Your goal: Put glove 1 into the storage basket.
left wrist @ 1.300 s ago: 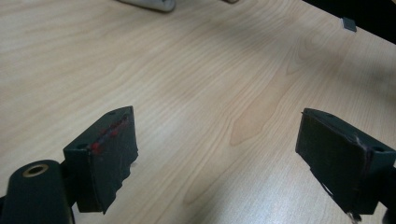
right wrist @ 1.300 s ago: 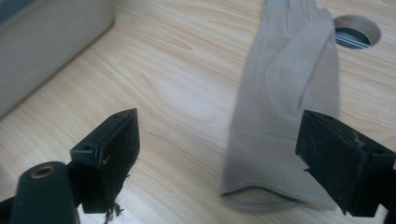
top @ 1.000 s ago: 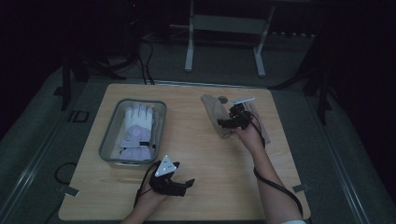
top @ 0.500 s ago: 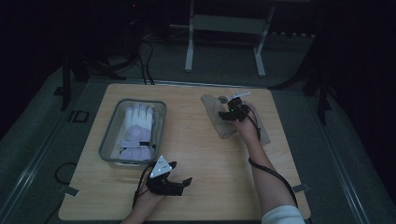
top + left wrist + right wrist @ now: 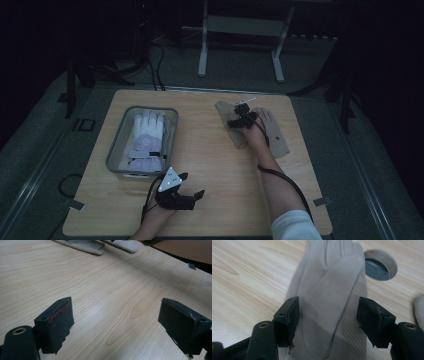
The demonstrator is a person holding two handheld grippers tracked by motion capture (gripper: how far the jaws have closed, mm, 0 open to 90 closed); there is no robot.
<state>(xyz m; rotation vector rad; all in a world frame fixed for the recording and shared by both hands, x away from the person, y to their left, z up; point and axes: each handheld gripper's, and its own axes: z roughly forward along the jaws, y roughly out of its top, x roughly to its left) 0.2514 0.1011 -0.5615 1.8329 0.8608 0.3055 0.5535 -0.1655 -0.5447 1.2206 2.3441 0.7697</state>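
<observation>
Two beige gloves lie at the table's far right; the nearer-left one [image 5: 236,139] has my right gripper [image 5: 235,121] low over it. In the right gripper view this glove [image 5: 329,277] runs between the jaws of the right gripper [image 5: 328,307]. The jaws have just been opening; the pads stand clear of the cloth on both sides. The other beige glove [image 5: 278,141] lies beside the hand. My left gripper [image 5: 197,196] rests near the front edge, open, with bare wood between the jaws of the left gripper [image 5: 117,312].
A clear bin [image 5: 117,150] at the left holds a white and lavender glove [image 5: 147,132]. A round hole [image 5: 380,265] in the tabletop sits just past the glove's fingers. The beige gloves [image 5: 87,246] show at the top of the left gripper view.
My right gripper has shifted a little left and down over the beige glove. The left gripper has stayed where it was.
</observation>
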